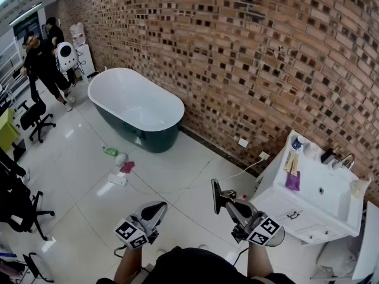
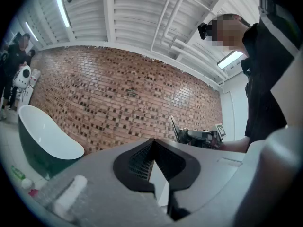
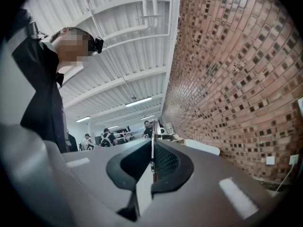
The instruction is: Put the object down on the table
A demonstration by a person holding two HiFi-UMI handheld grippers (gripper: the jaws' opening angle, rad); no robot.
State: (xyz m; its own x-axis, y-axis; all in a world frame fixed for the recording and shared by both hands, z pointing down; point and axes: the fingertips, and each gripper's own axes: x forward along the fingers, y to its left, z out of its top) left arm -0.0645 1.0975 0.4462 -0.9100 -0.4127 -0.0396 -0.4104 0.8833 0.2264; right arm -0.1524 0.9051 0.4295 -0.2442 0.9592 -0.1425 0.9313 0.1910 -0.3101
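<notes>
Near: left hand-held gripper [image 1: 155, 210] jaws pressed together, nothing between them; right hand-held gripper [image 1: 217, 197] likewise pressed together, empty; both held above the white floor [image 1: 177, 176]; task object cannot be identified in any view; sink cabinet [image 1: 308, 188] at right; bathtub [image 1: 137, 108] beyond, beside the brick wall [image 1: 249, 58].

My head camera looks from high up, steeply down at the floor [image 1: 71, 158]. Both gripper views sit low and tilt upward toward the ceiling [image 2: 142, 13]. All three share the brick wall [image 1: 249, 52] and the bathtub [image 1: 139, 108]; the left gripper view also catches the right gripper [image 2: 173, 126].
</notes>
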